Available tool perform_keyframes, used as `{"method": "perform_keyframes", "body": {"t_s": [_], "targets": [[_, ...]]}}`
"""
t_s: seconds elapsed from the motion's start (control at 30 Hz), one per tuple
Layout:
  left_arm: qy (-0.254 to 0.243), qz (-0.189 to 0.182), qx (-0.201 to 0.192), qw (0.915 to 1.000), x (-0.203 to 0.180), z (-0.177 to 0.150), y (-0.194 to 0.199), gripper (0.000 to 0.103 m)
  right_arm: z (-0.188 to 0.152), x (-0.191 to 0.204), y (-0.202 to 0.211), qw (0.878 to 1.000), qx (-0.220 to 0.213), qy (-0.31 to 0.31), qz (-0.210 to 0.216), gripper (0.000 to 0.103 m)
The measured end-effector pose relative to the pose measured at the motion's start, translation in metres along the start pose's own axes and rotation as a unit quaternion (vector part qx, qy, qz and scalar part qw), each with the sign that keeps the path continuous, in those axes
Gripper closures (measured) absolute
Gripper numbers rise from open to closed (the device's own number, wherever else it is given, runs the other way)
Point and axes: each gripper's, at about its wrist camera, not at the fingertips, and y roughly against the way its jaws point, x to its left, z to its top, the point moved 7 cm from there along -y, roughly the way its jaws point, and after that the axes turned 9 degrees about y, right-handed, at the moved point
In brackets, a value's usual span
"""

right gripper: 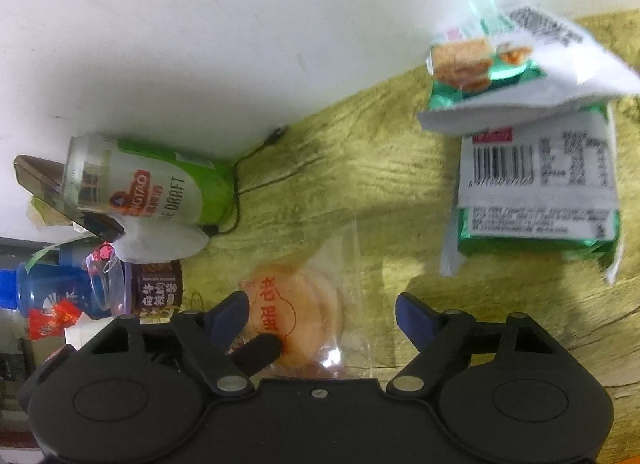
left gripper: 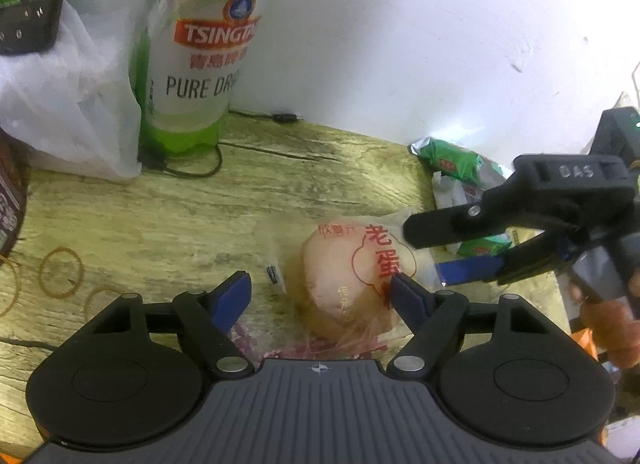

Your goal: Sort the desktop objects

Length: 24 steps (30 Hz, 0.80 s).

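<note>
Where wood-grain desk [left gripper: 160, 224] meets white wall [left gripper: 400, 24], one Tsingtao can [left gripper: 192, 76] stands upright, long axis vertical. Two green snack packs [right gripper: 536, 184] lie flat near the wall. One bagged round cake [left gripper: 344, 284] lies flat mid-desk, no clear long axis. Left gripper [left gripper: 322, 290] released, jaws astride the cake. Right gripper [right gripper: 322, 312] released, jaws apart over the cake's bag. Two rubber bands [left gripper: 62, 272] lie at desk's left.
</note>
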Motion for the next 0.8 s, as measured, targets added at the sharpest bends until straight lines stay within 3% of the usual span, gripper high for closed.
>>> {"method": "perform_keyframes", "body": {"t_s": [0.13,0.27,0.4,0.57,0.8], "targets": [[0.006,-0.006,0.003,1.0,0.001,-0.002,-0.001,0.026,-0.003,0.0,-0.01,1.0,0.011,-0.007,0.007,0.025],[0.007,-0.011,0.004,0.9999,0.0,-0.004,-0.001,0.026,-0.002,0.003,-0.015,1.0,0.012,-0.008,0.018,0.032],[0.007,-0.019,0.004,0.9998,-0.005,-0.006,0.0,0.034,-0.002,0.008,-0.018,1.0,0.014,0.001,0.017,0.033],[0.008,-0.016,0.002,0.9998,-0.007,-0.004,0.001,0.036,-0.002,0.009,-0.017,1.0,0.012,0.004,0.012,0.043],[0.0,-0.012,-0.005,0.9999,-0.012,-0.002,0.006,0.038,-0.002,0.015,-0.015,1.0,0.008,0.015,0.012,0.043]]}}
